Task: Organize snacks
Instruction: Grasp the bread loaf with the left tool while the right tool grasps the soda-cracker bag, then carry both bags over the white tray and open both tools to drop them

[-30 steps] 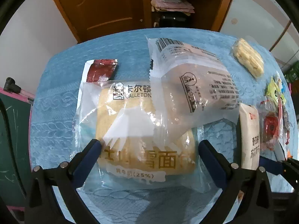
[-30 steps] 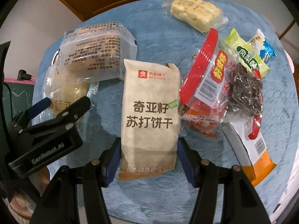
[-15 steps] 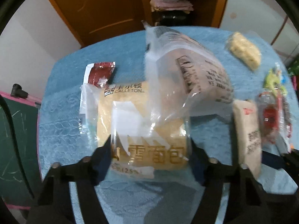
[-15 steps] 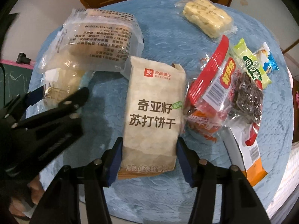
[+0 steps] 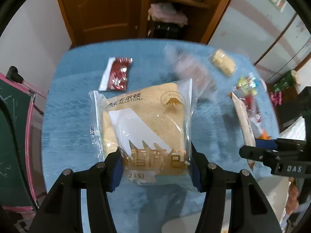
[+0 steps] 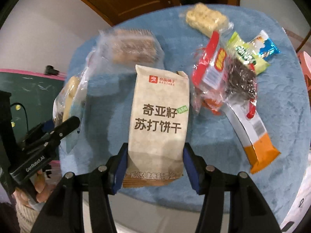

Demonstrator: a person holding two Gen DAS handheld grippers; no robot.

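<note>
Clear-wrapped bread pkg [image 5: 143, 128] lifted off blue cloth; beige cracker pkg [image 6: 159, 120] prob. lifted too.

— What stands behind the table [image 5: 64, 97]?
— Past its far edge, a brown wooden door [image 5: 101, 9] and open wooden shelves [image 5: 175, 3] with folded pink cloth.
— And the walls?
— A pale wall [image 5: 35, 25] on the left, with a green chalkboard [image 5: 13, 116] in a pink frame beside the table's left edge.

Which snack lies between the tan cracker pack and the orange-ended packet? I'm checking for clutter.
In the right wrist view, the red-edged clear bag of dark snacks lies between the tan cracker pack and orange-ended packet.
</note>
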